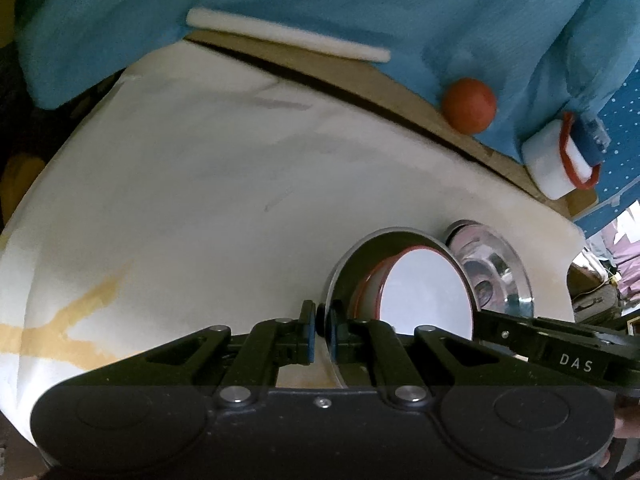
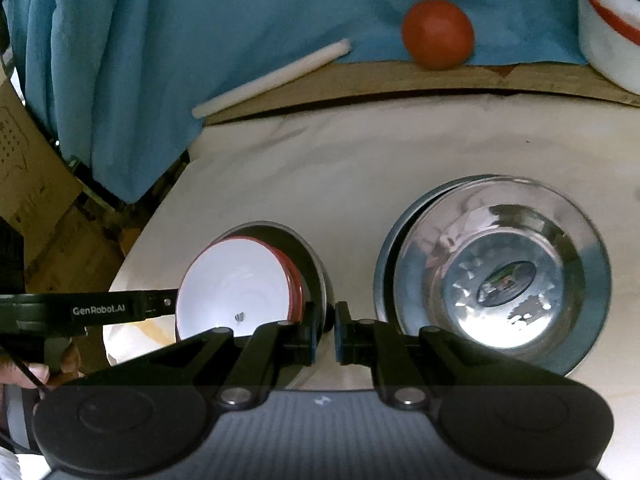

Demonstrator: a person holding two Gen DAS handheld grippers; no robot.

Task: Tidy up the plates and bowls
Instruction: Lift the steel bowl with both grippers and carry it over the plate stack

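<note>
Left wrist | left gripper apparently pinching steel plate rim

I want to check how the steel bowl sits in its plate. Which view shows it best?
The right wrist view: the steel bowl is seen from above, whole, resting off-centre in a steel plate. In the left wrist view the bowl shows edge-on, partly hidden behind the red-rimmed bowl.

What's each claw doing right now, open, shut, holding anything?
Left claw: shut on the rim of the steel dish holding the white bowl.
Right claw: nearly shut on the same dish's rim.
</note>
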